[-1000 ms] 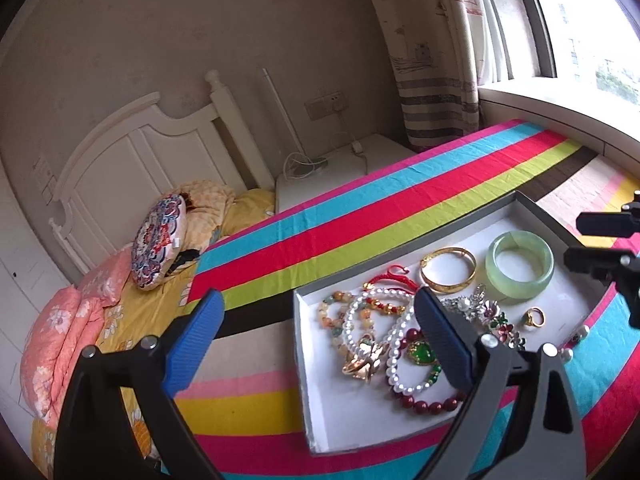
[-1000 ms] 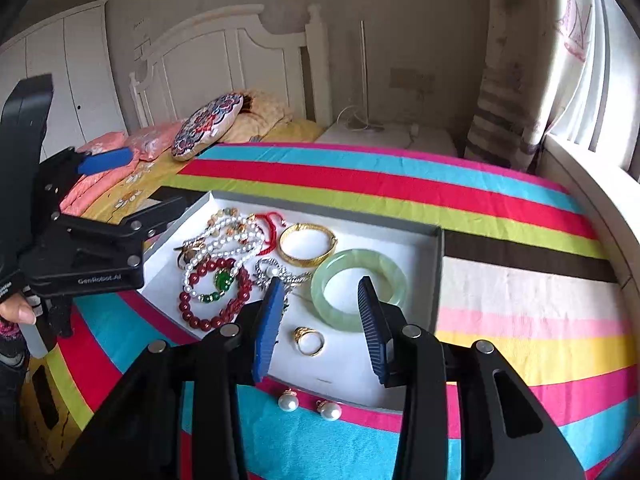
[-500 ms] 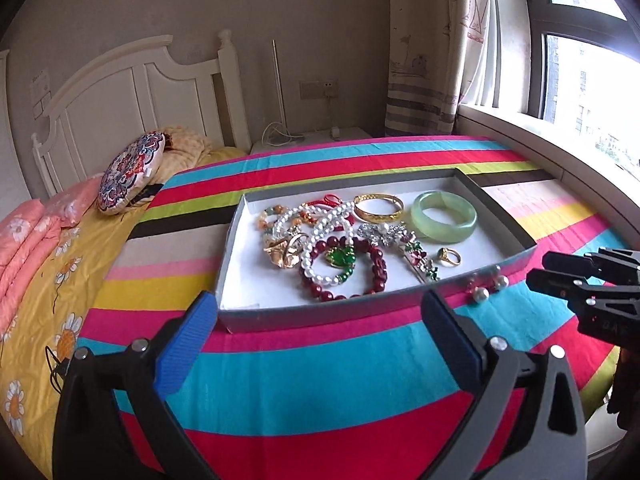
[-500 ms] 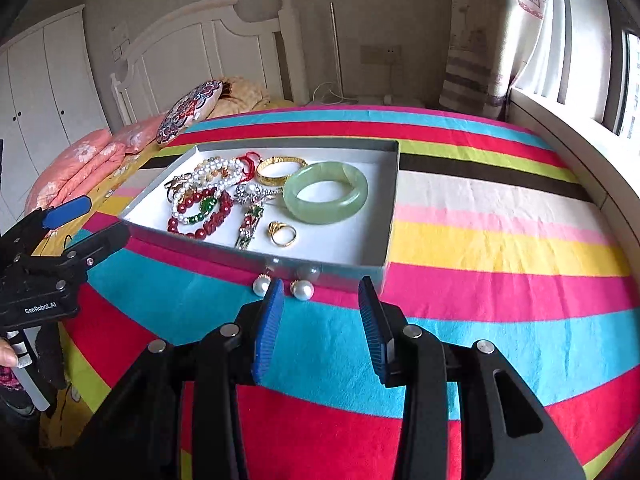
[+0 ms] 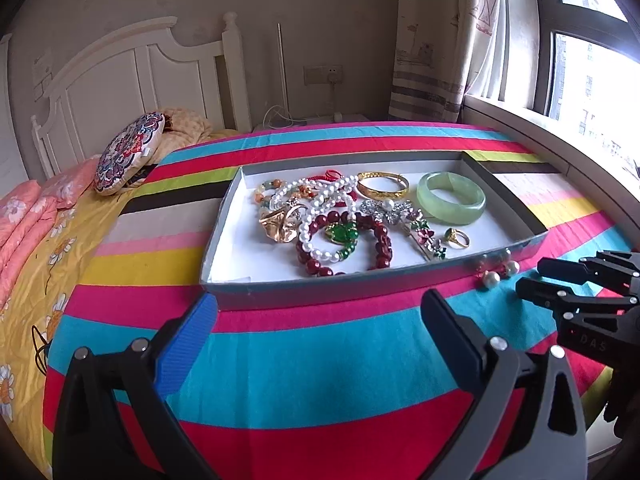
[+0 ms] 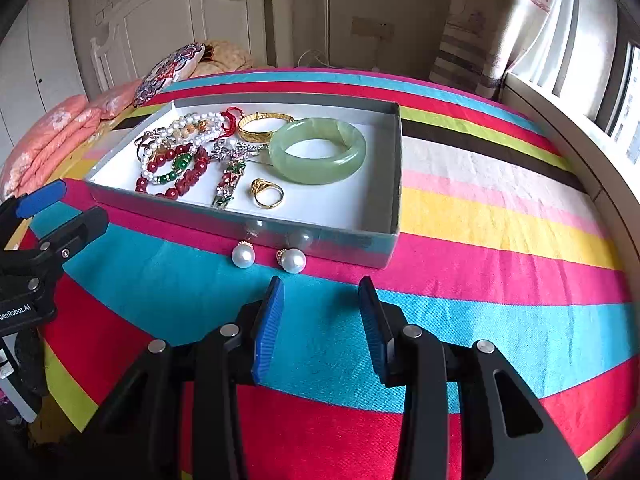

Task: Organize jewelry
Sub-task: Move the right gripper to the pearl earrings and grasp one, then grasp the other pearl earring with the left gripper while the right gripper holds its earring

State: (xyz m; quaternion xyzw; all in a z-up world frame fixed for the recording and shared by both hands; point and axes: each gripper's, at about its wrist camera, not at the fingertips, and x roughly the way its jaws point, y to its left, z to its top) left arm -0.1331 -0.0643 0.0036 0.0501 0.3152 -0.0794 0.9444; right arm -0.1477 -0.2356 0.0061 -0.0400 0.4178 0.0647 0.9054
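A shallow grey box (image 5: 360,282) (image 6: 320,236) lies on the striped bedspread. It holds a green jade bangle (image 5: 451,197) (image 6: 318,150), a gold bangle (image 5: 382,185) (image 6: 260,126), a gold ring (image 5: 456,237) (image 6: 267,193), pearl and red bead bracelets (image 5: 340,236) (image 6: 176,166) and a brooch (image 6: 228,184). Two pearl earrings (image 6: 268,257) (image 5: 498,273) lie on the bedspread outside the box's near wall. My left gripper (image 5: 320,320) is open and empty, in front of the box. My right gripper (image 6: 320,300) is open and empty, just short of the pearls.
A round patterned cushion (image 5: 130,152) and pink bedding (image 5: 24,216) lie near the white headboard (image 5: 132,76). A window sill (image 5: 560,148) and curtain (image 5: 436,40) run along the right. Striped bedspread (image 6: 500,216) stretches to the right of the box.
Both grippers have drawn back from over the box and lowered toward the bedspread in front of it. The pearl earrings now lie right ahead of my right gripper. Both stay open.
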